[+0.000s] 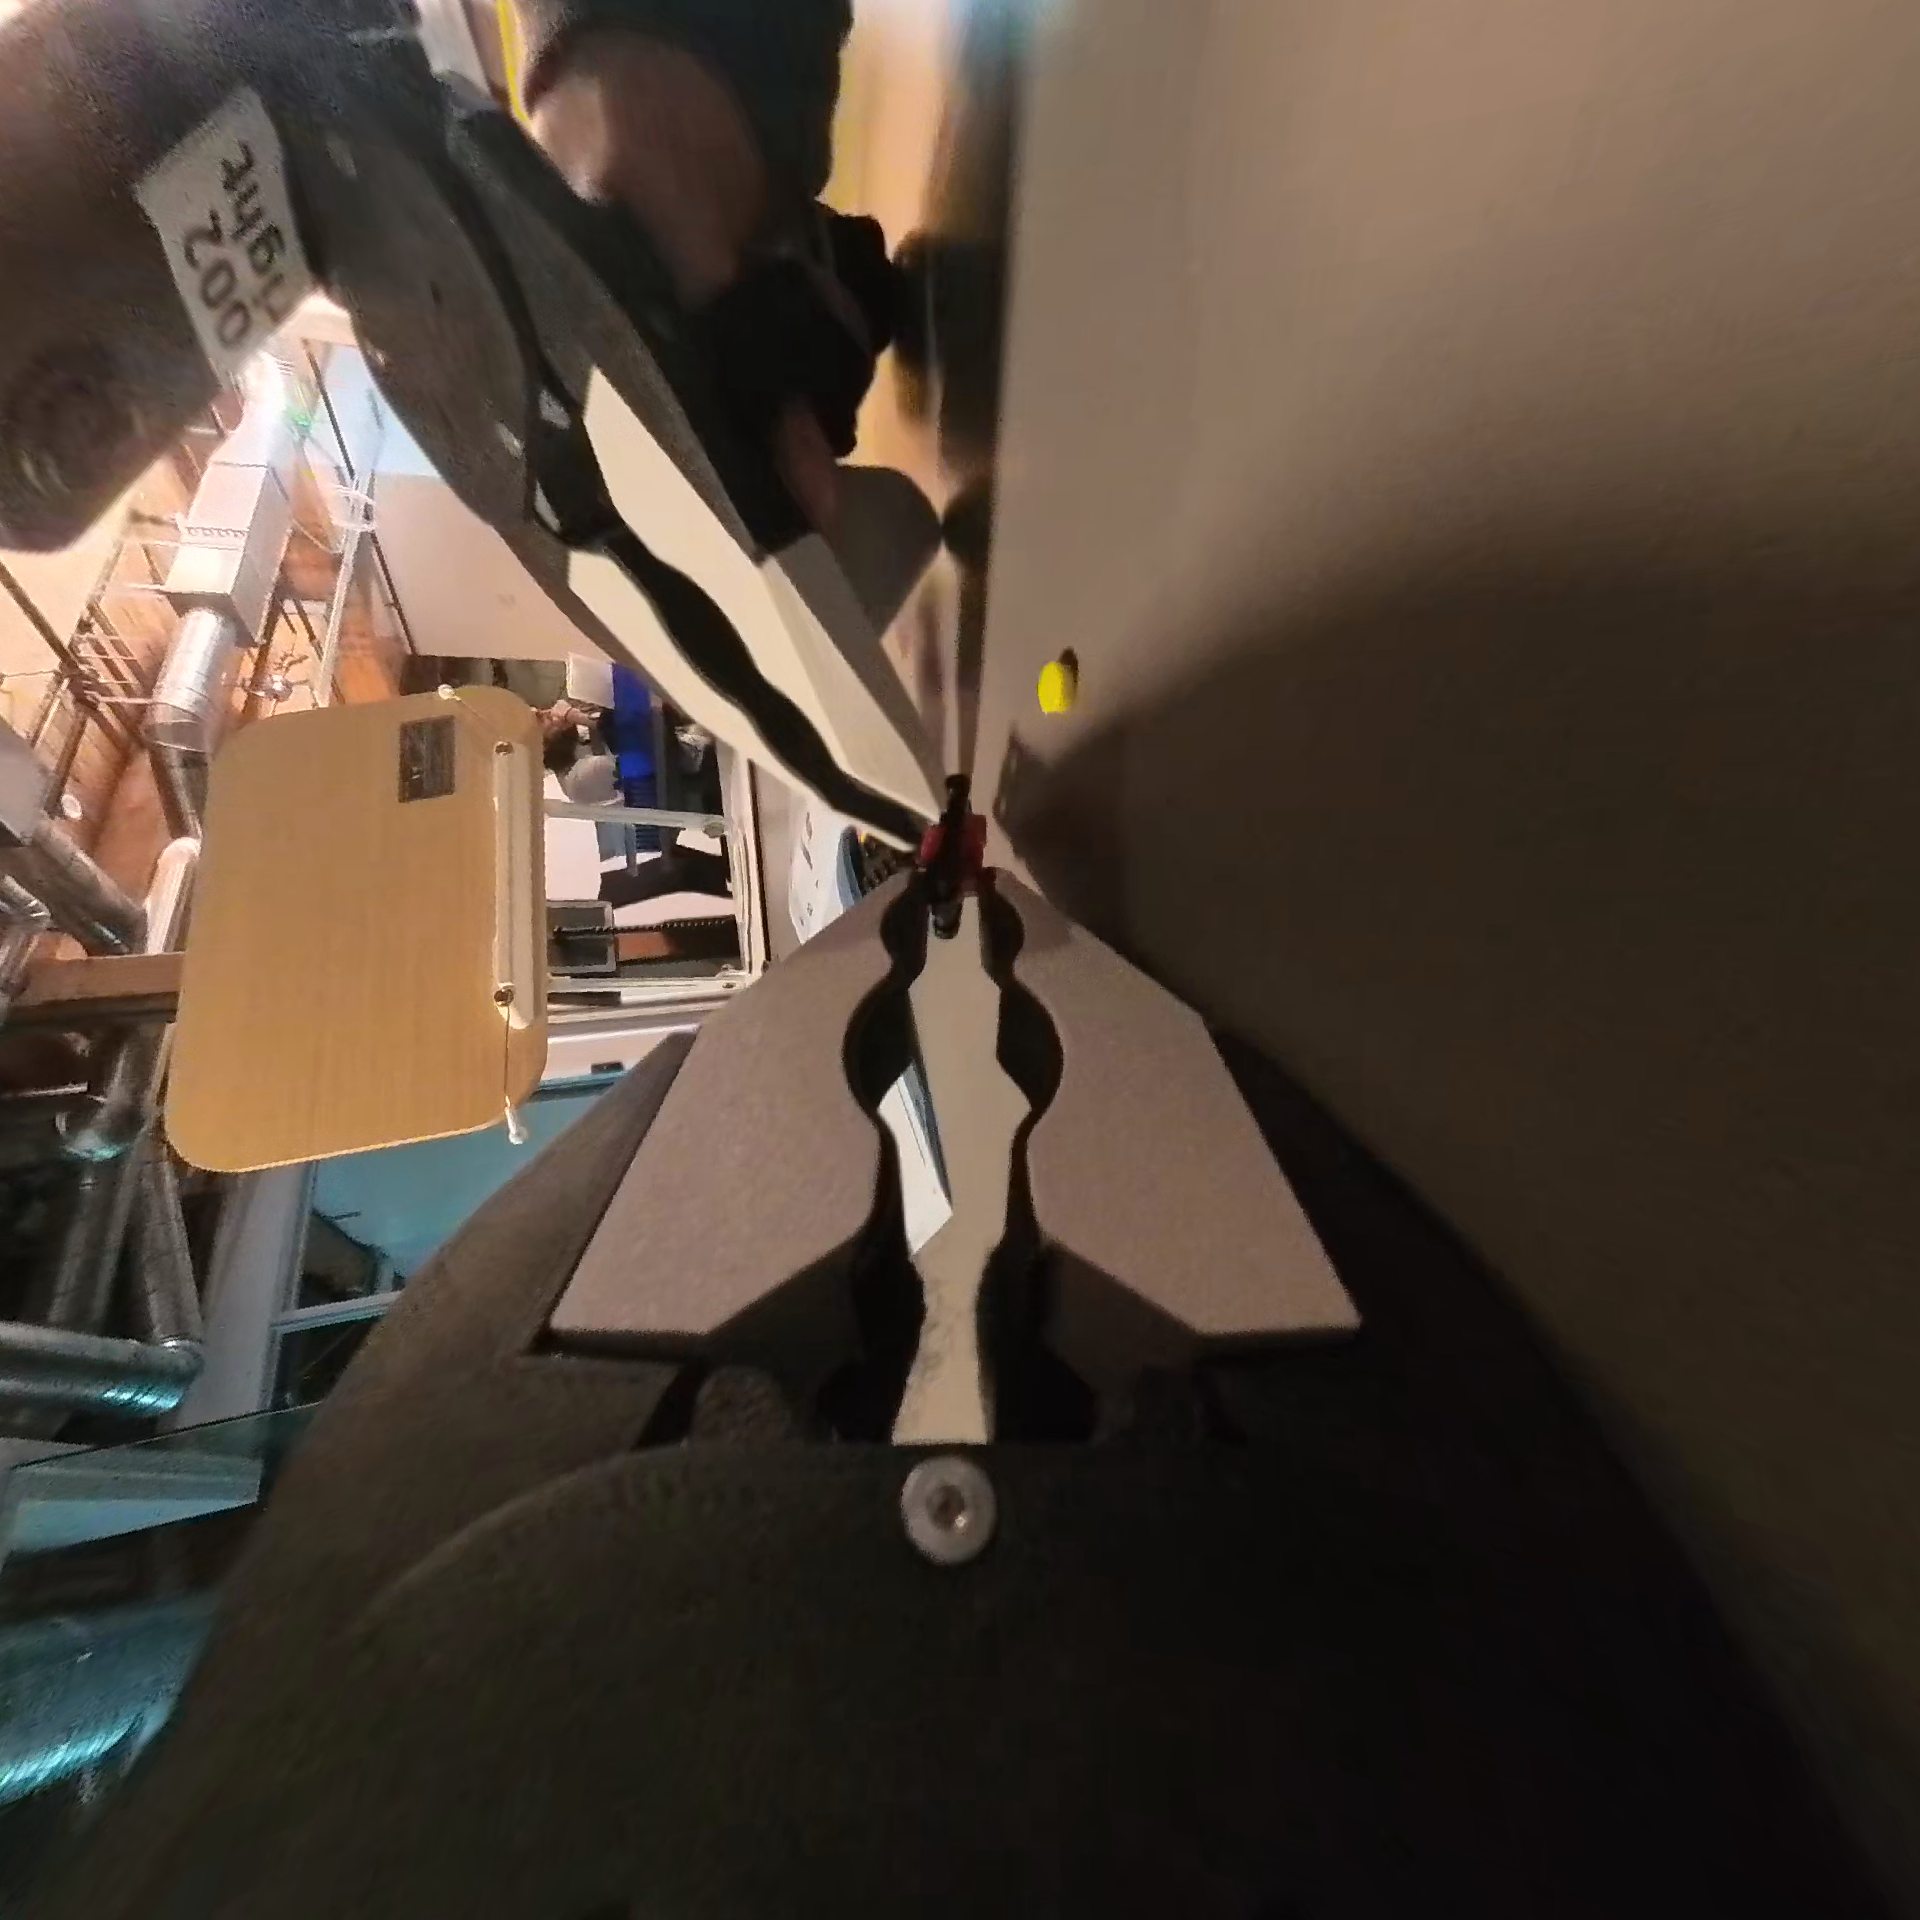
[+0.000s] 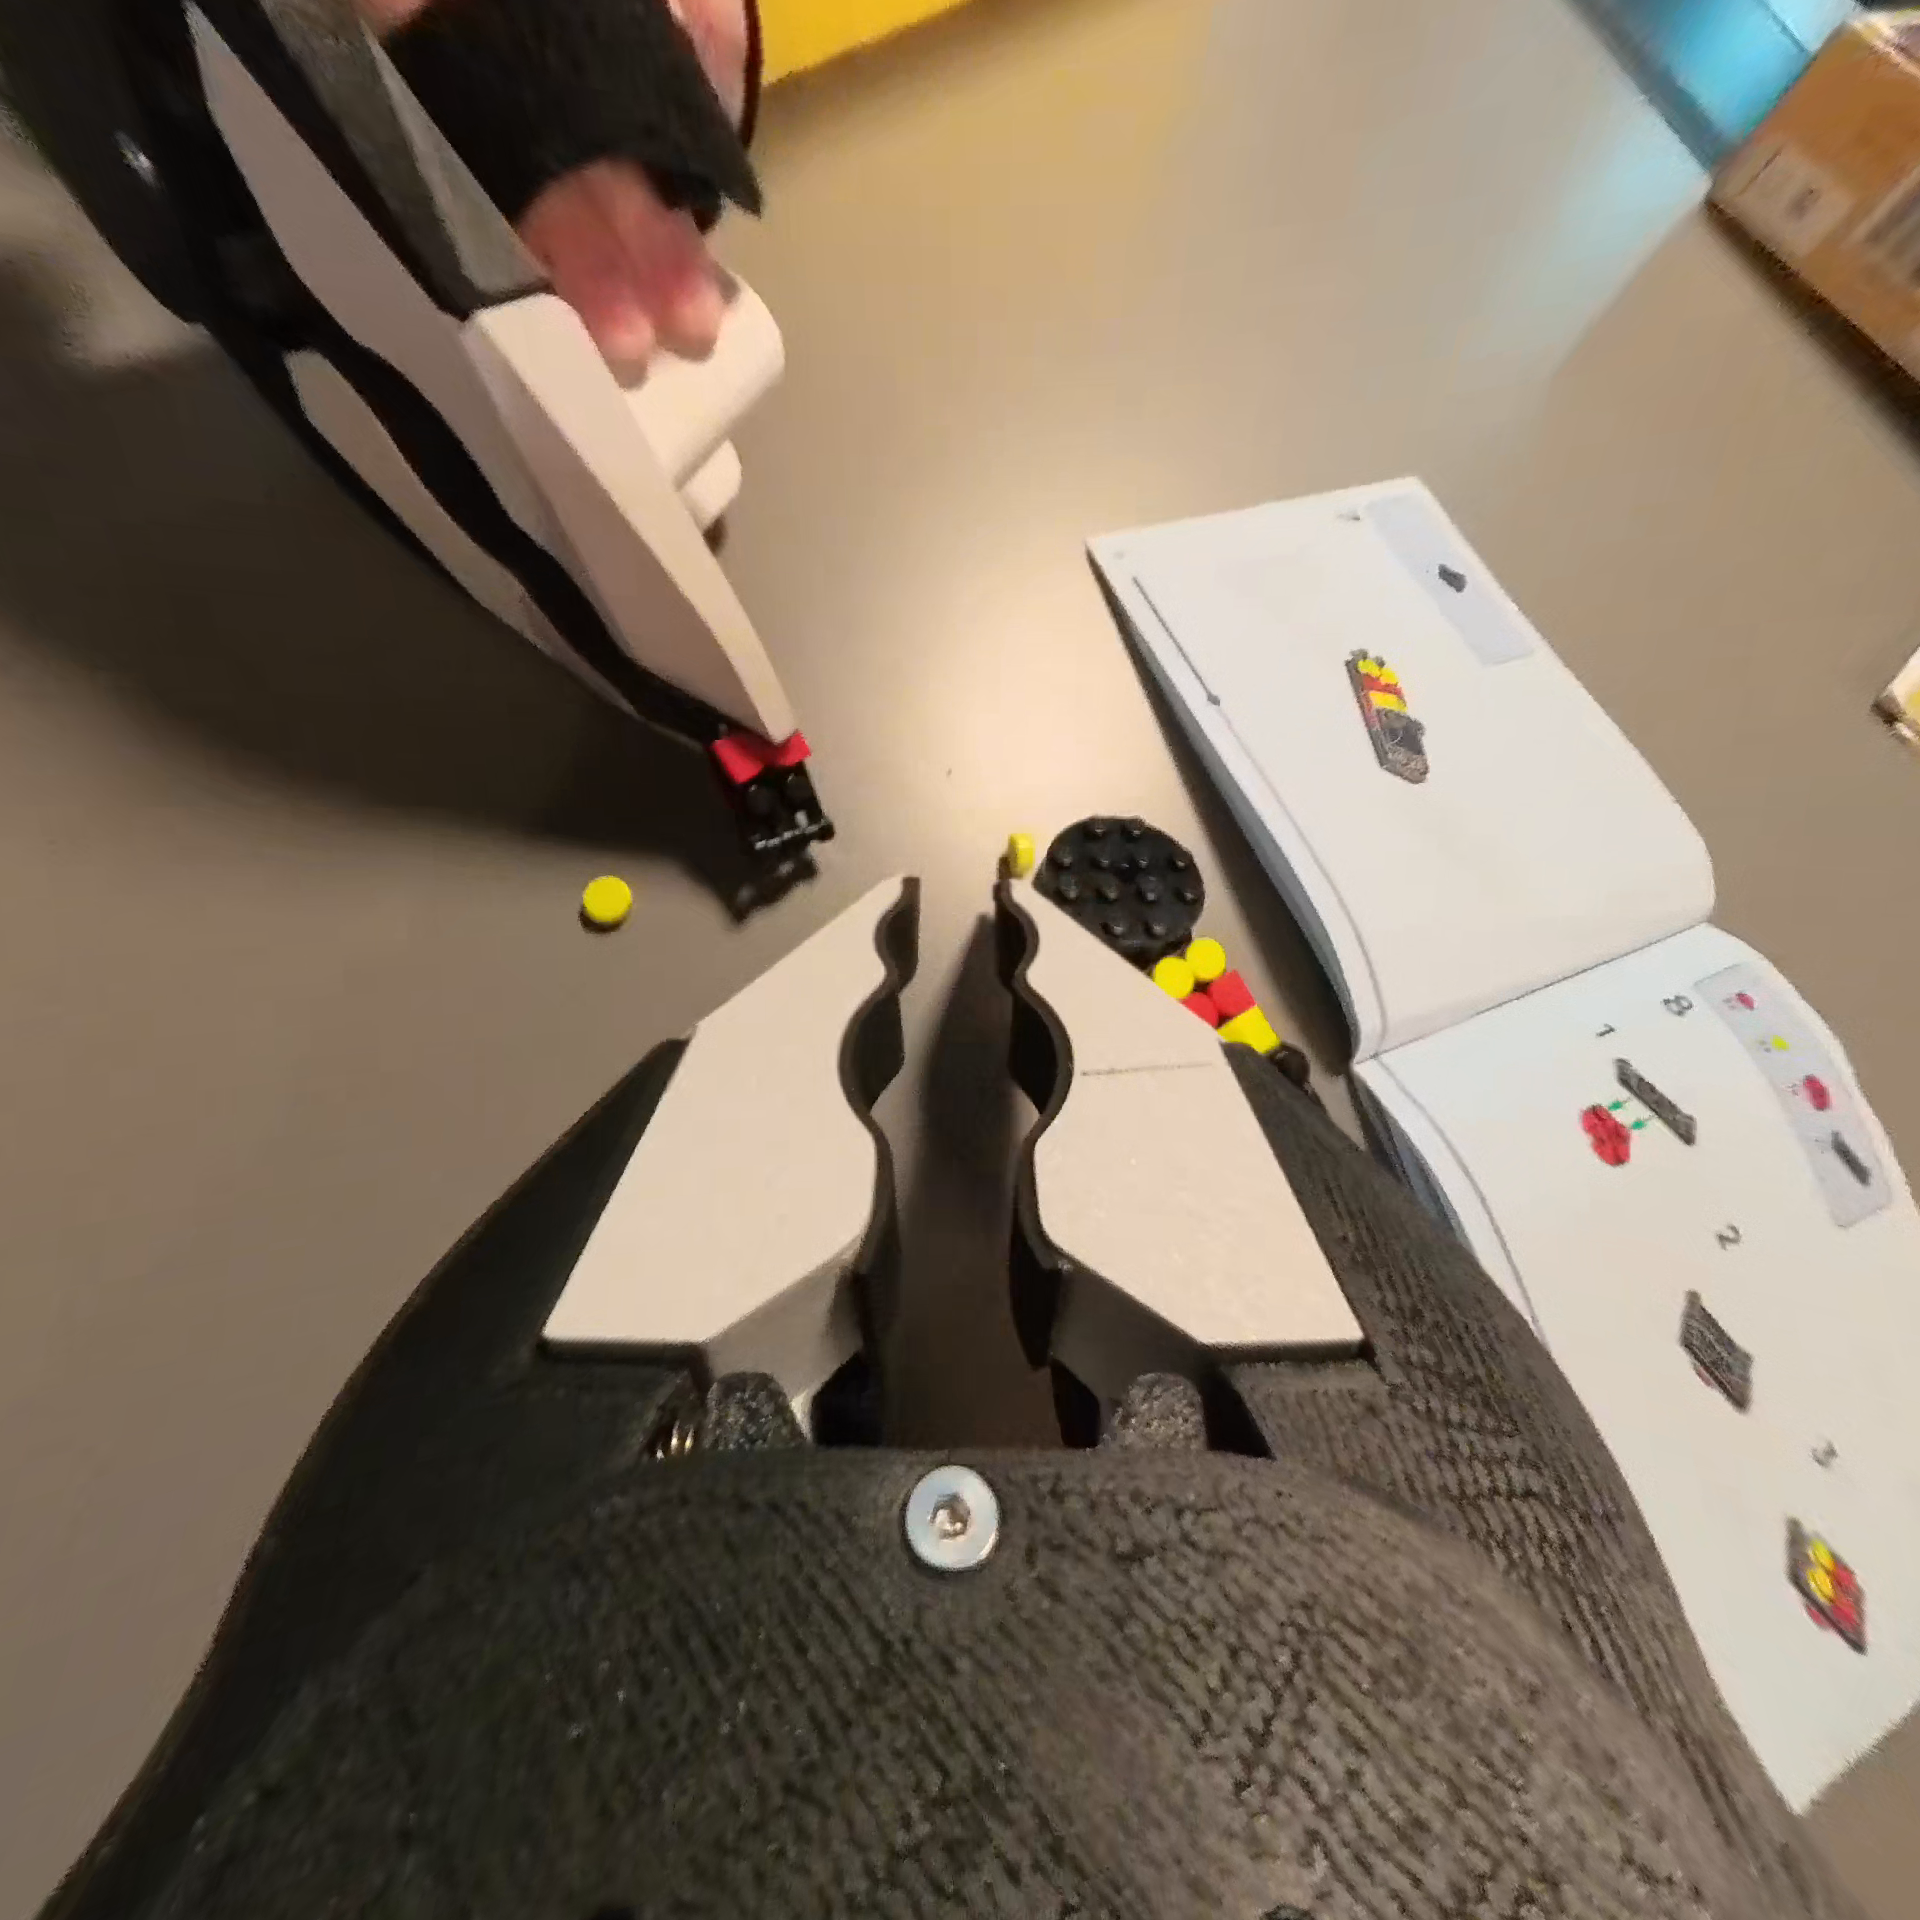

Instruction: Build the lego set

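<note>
a small black plate with red pieces on top [image 2: 774,795] is pinched at the tips of the left gripper [image 2: 764,743], its far end resting on the grey table [image 2: 312,1039]. in the left wrist view the same assembly [image 1: 948,847] is seen clamped between the fingertips, close against the table surface. the right gripper [image 2: 956,894] is held just beside it, fingers slightly apart with nothing between them. a yellow round stud [image 2: 607,900] lies loose to the left, another yellow stud [image 2: 1019,853] just past the right fingertip. a black round plate [image 2: 1127,888] and a cluster of yellow and red bricks [image 2: 1210,987] sit beside the open instruction booklet [image 2: 1455,831].
</note>
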{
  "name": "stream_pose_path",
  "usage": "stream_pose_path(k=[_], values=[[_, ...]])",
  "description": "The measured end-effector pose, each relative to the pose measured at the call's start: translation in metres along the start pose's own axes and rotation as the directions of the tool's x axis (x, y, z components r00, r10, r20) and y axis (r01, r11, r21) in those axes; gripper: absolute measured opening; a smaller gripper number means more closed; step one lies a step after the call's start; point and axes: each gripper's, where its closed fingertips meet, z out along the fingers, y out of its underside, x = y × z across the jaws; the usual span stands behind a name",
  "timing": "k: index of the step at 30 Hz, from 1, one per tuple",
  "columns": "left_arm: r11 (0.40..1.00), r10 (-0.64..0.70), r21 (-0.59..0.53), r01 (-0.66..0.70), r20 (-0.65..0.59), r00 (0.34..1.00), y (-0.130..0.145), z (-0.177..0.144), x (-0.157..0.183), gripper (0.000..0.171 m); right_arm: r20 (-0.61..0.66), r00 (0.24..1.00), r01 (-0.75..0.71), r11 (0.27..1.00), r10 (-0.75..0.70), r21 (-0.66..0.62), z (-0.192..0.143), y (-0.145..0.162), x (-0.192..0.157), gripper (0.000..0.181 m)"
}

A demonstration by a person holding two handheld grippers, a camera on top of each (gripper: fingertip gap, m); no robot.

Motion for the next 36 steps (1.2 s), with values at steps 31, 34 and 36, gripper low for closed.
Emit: stream_pose_path(k=[31, 34, 36], values=[[1.0, -0.011, 0.01, 0.011, -0.012, 1.0, -0.003, 0.004, 0.001, 0.008, 0.032, 0.99, -0.134, 0.991, 0.134, -0.017, 0.015, -0.008, 0.007, 0.005], [1.0, 0.008, 0.017, -0.008, -0.008, 1.0, -0.005, 0.003, 0.001, 0.009, 0.13, 0.986, -0.115, 0.99, 0.104, 0.08, 0.001, -0.018, -0.005, 0.0], [0.999, 0.037, 0.031, -0.038, 0.015, 0.999, -0.009, 0.002, -0.001, 0.008, 0.182, 0.978, -0.122, 0.985, 0.099, 0.123, -0.008, -0.021, -0.011, 0.0]])
